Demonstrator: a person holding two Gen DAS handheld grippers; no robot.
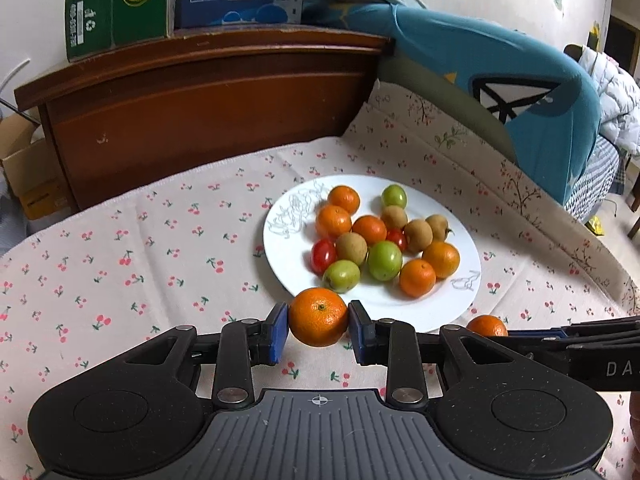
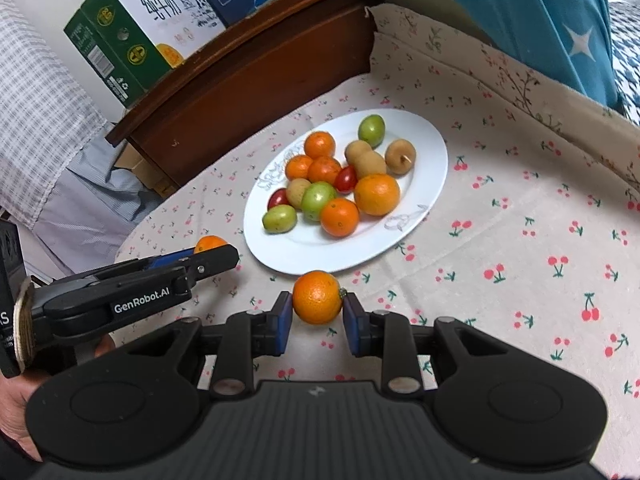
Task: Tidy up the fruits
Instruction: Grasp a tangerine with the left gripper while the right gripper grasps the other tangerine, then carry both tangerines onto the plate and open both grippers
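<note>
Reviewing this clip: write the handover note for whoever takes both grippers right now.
Left gripper: shut on a tangerine, held near the front rim of the white plate.
Right gripper: shut on a second tangerine, also just short of the plate's near rim.
The plate sits on the cherry-print cloth and carries the mixed pile: five tangerines, three green fruits, two red tomatoes and brown longans.
Done: two tangerines are gripped, one per gripper.
Left: both held fruits still need a spot, and the pile on the plate is unsorted. No separate sorting container is in view, so the destination is unclear.
</note>
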